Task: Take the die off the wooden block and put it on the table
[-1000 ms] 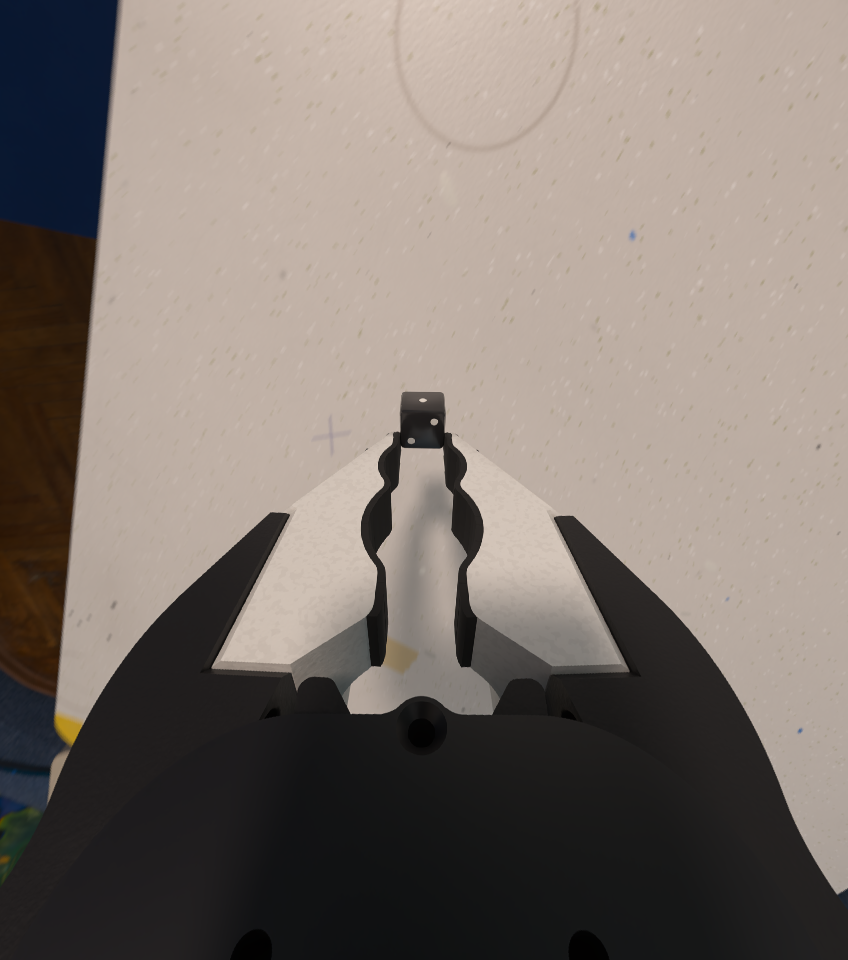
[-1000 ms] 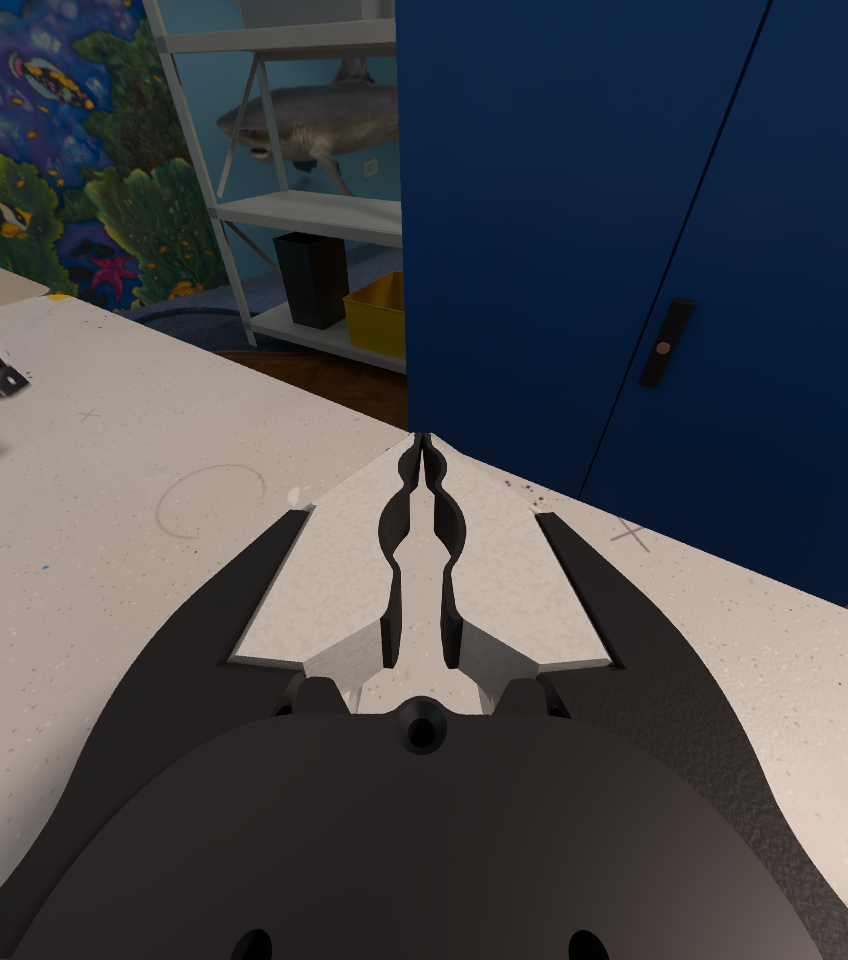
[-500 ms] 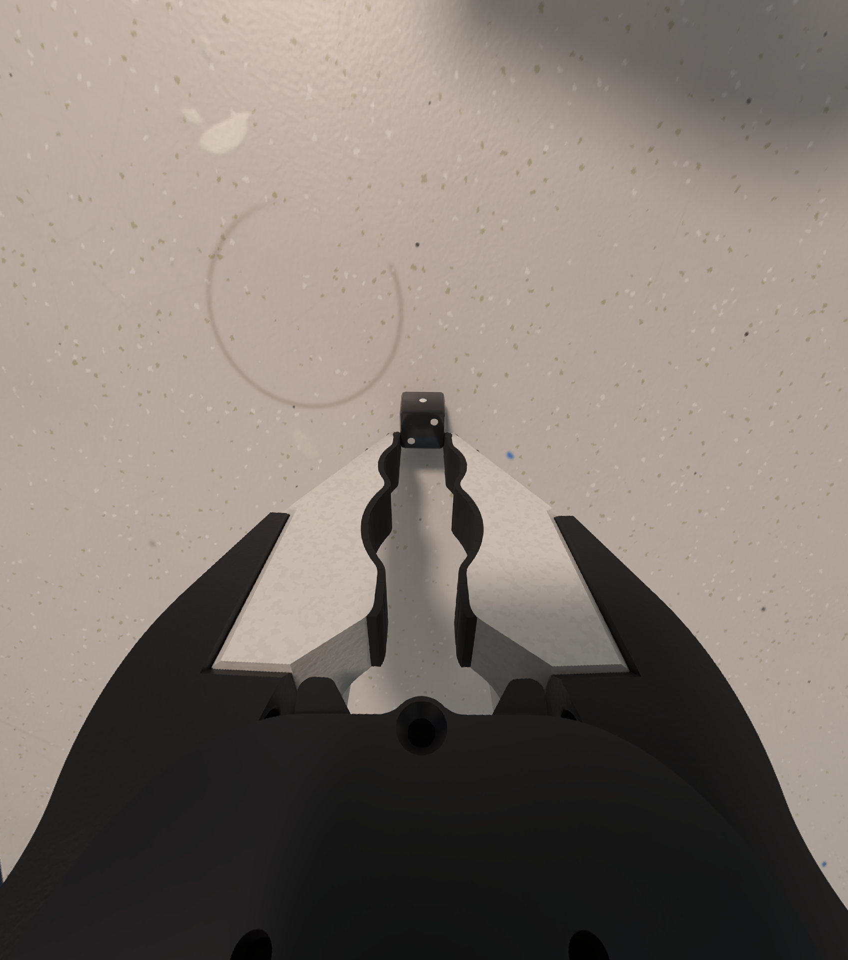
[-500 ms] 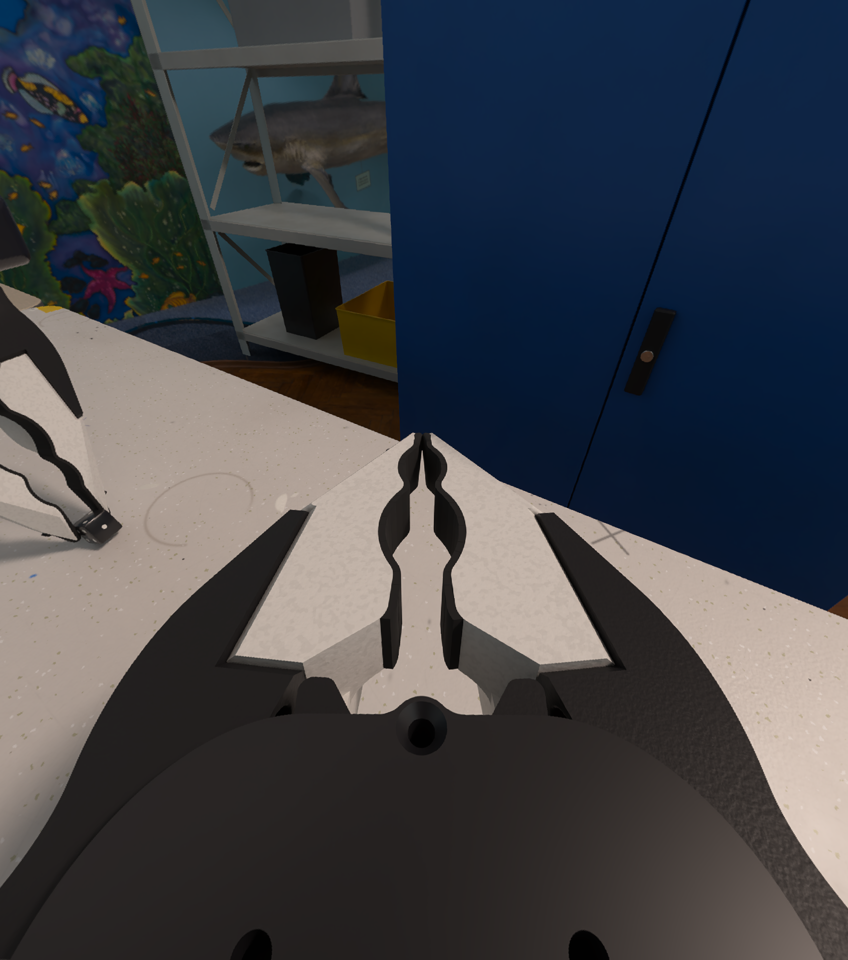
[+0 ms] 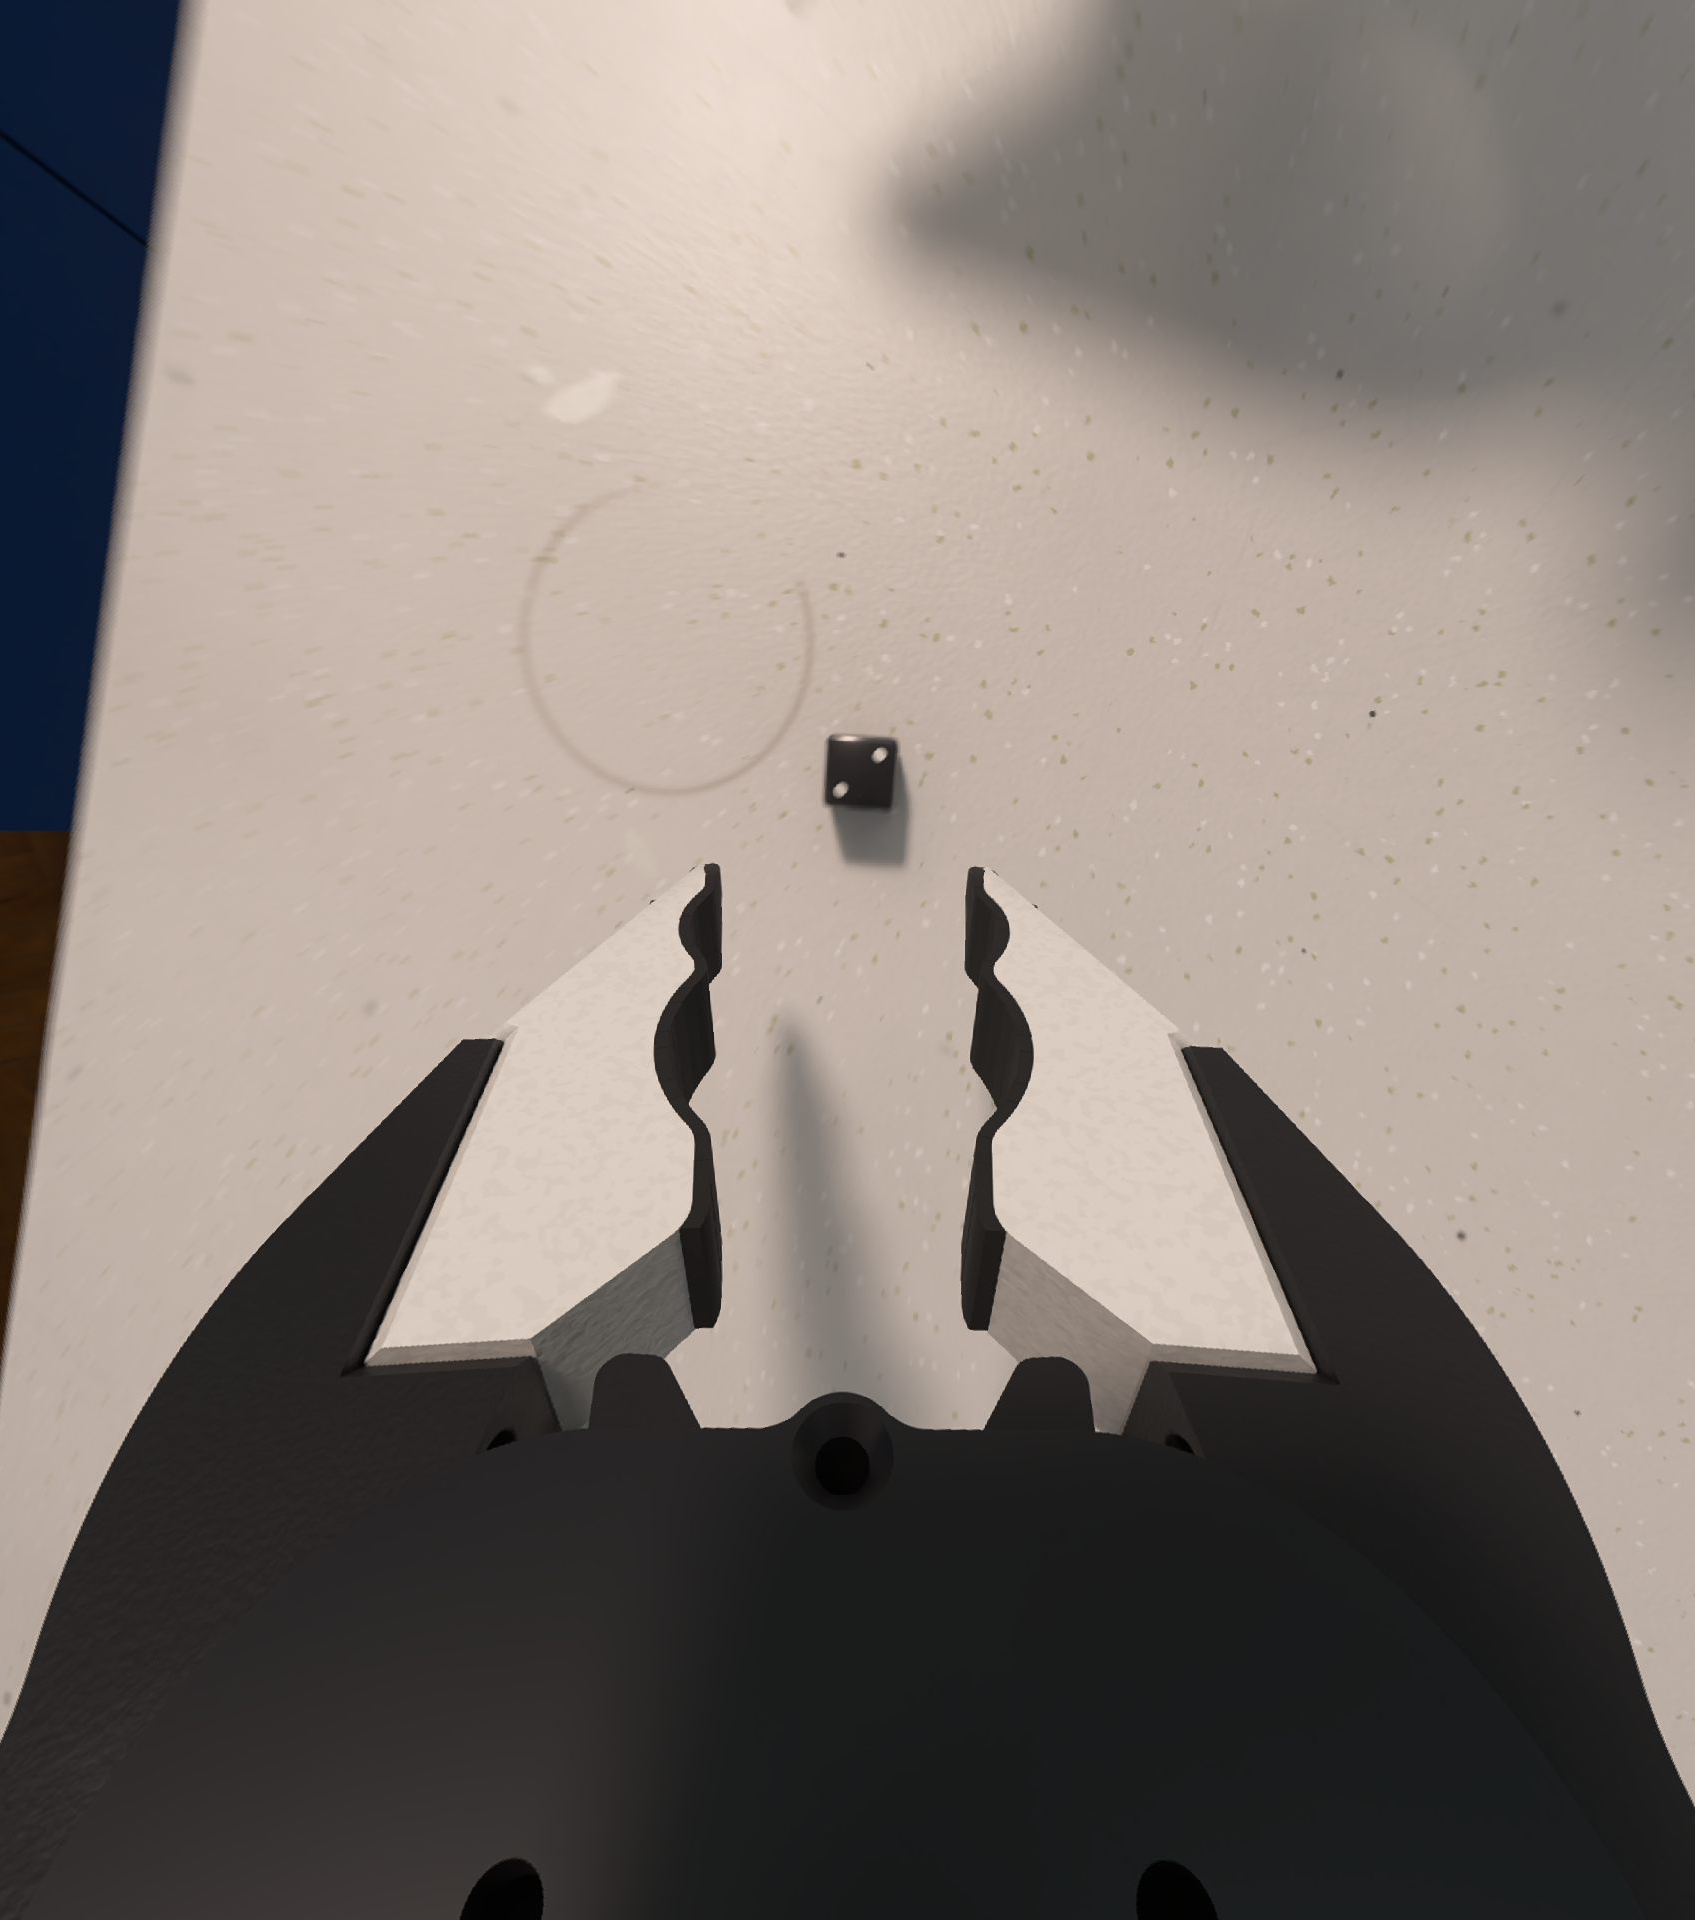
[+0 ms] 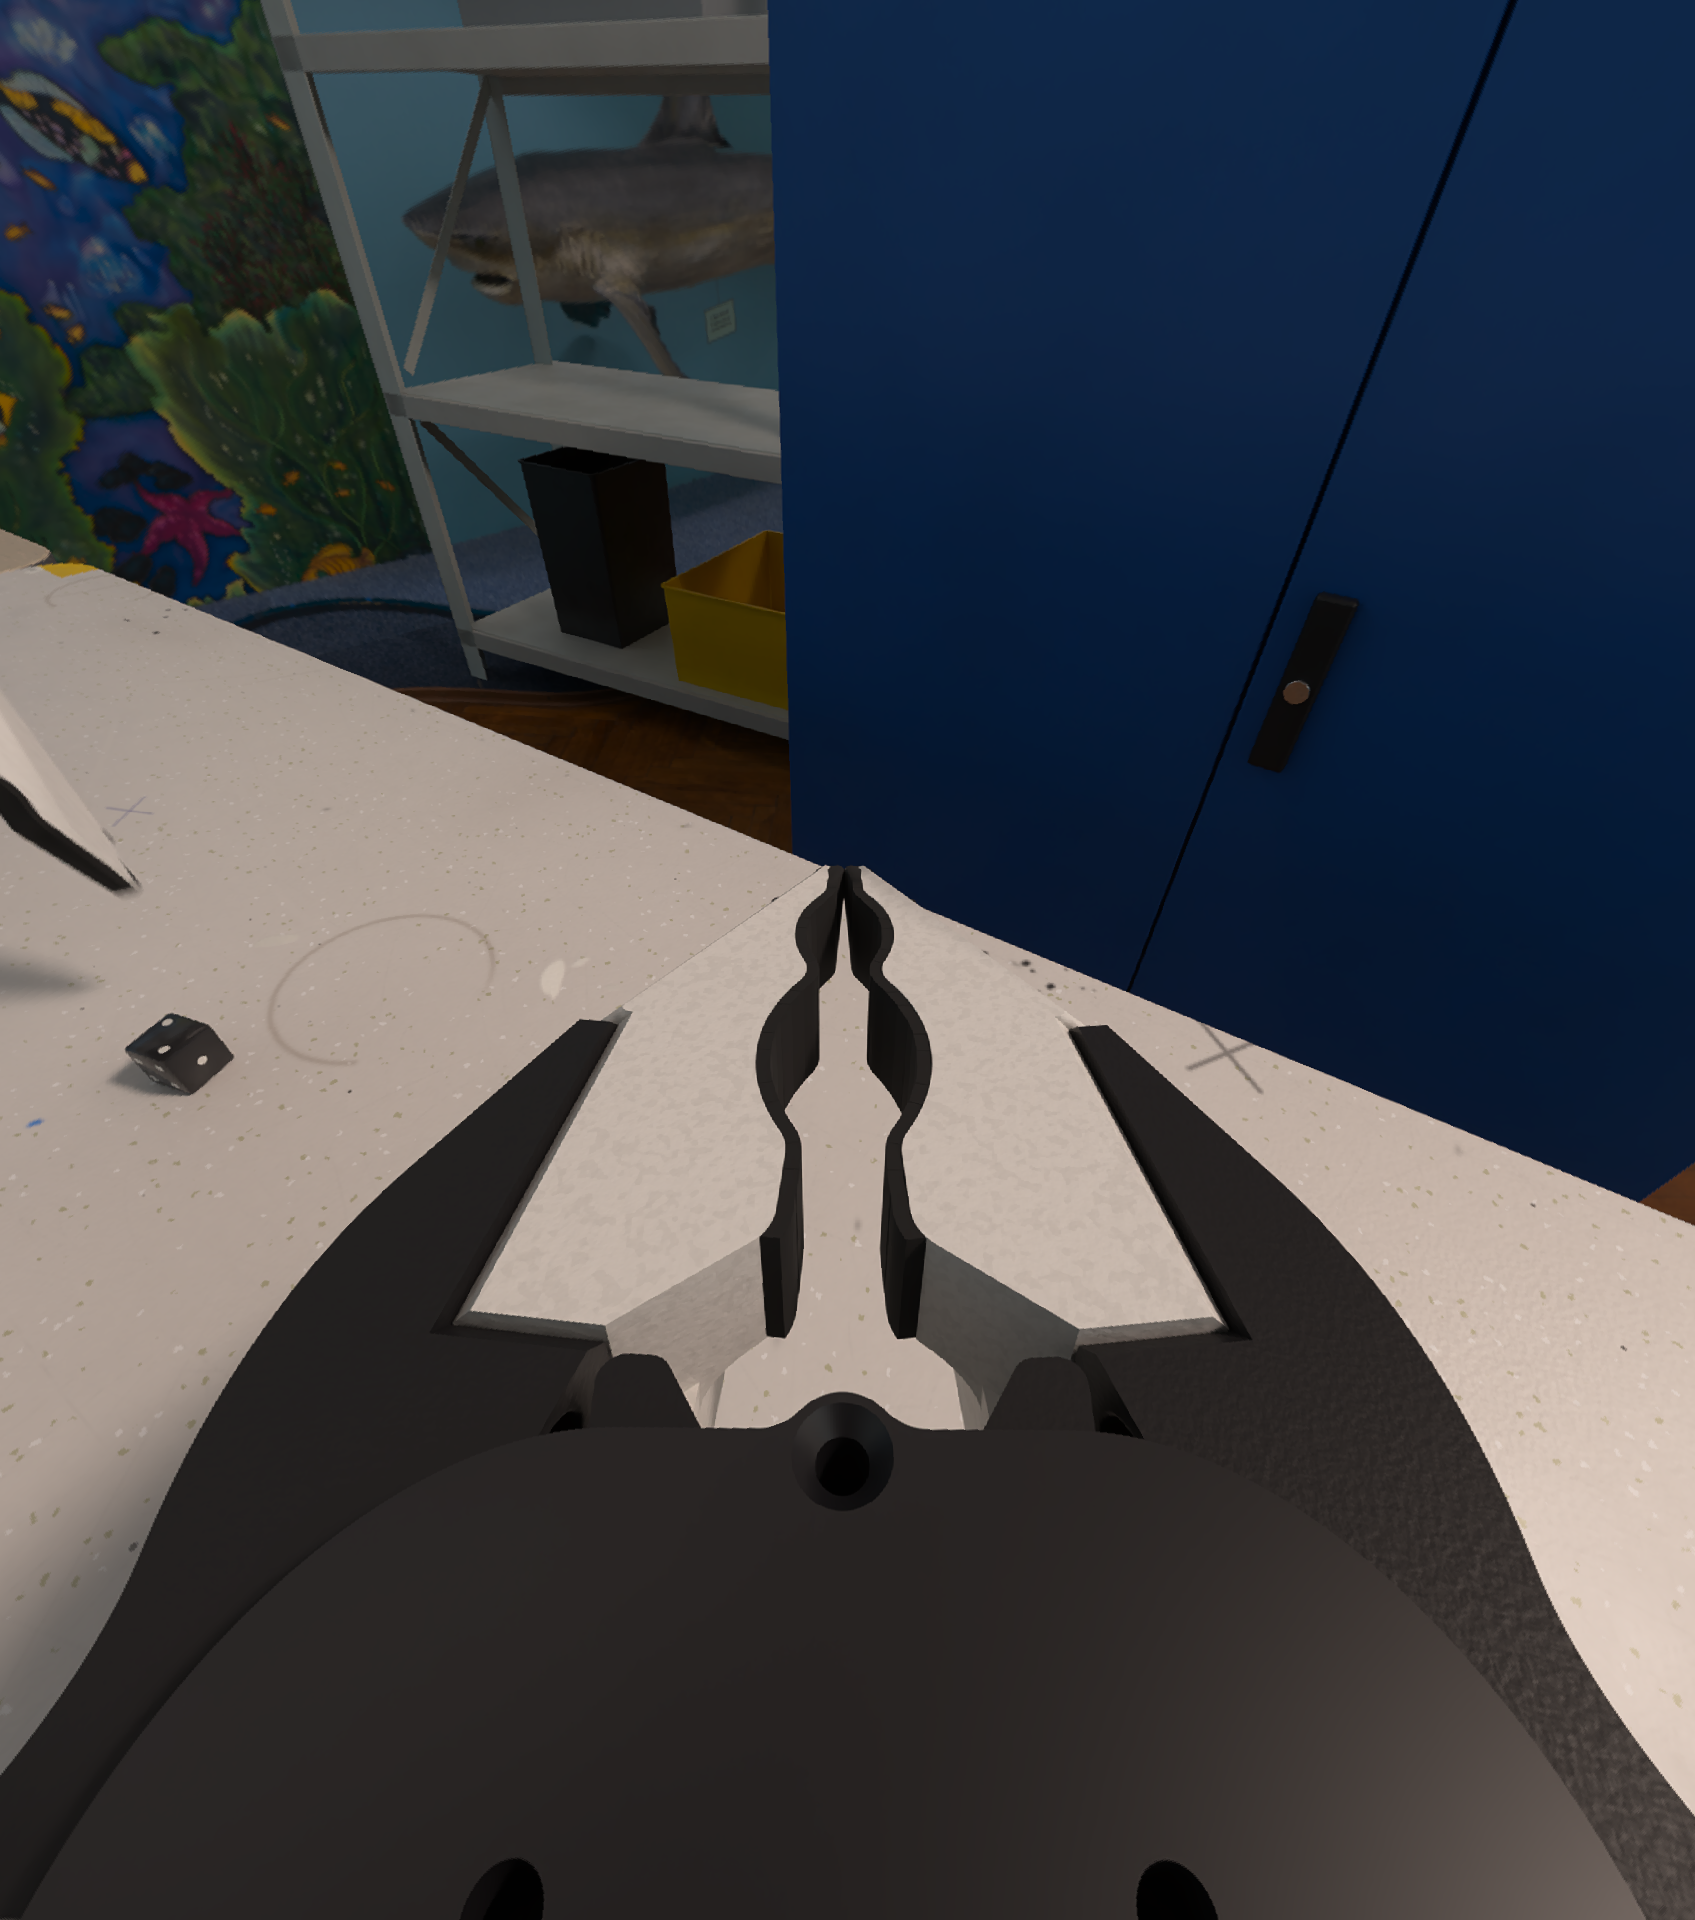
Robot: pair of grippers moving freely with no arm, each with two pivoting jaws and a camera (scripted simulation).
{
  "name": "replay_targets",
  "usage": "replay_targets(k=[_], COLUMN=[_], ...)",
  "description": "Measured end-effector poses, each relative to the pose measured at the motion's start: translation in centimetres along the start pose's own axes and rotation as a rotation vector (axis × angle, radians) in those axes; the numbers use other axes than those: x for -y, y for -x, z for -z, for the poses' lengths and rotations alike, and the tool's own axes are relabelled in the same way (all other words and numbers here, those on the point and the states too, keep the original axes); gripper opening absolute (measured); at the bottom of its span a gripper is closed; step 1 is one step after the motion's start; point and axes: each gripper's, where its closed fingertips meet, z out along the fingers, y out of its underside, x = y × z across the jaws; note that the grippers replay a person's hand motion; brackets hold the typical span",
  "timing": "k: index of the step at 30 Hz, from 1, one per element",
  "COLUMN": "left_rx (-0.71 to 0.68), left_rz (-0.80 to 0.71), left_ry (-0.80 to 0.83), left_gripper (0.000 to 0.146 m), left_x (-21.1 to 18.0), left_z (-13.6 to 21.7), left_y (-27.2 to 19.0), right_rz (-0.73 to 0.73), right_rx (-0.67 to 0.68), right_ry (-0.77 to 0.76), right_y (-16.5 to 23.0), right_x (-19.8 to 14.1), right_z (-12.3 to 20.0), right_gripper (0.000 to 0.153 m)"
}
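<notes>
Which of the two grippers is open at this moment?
The left gripper: its fingers stand wide apart above the table, with the black die lying free just beyond them. The right gripper has its fingertips together, holding nothing.

Black die point(image 5: 862, 771) with white pips, speckled off-white table point(image 5: 1238, 831), deep blue cabinet point(image 6: 1238, 416)

Our left gripper point(image 5: 841, 873) points down, its jaws spread wide with nothing between them. In the right wrist view one of its fingers point(image 6: 12, 769) shows at the left edge, tilted downward. Our right gripper point(image 6: 845, 873) points forward and slightly down, its fingertips touching, holding nothing.
</notes>
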Motion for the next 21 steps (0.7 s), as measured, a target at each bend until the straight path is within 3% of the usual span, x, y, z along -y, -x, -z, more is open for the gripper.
replay_targets(k=[6,9,12,16,21], left_rx=[0.211,0.336,0.377,0.344,0.196], left_rz=[0.137,0.251,0.331,0.335,0.318], left_ry=[-0.186,-0.203,-0.178,-0.075,0.065], left_gripper=[0.042,0.041,0.044,0.046,0.054], left_x=[-3.0,-7.6,-12.8,-19.3,-24.7], left_z=[9.8,15.2,18.9,19.6,16.5], left_y=[4.2,7.1,7.8,5.5,1.5], right_rz=[0.003,0.008,0.012,0.018,0.029], right_rx=[-0.004,-0.006,-0.013,-0.031,-0.047], right_ry=[0.009,0.013,0.022,0.033,0.049], right_y=[0.1,0.2,0.1,-0.3,-0.6], right_x=[-0.2,-0.3,-0.5,-0.7,-1.1], right_z=[-0.1,-0.1,-0.2,-0.3,-0.4], right_gripper=[0.000,0.000,0.000,0.000,0.000])
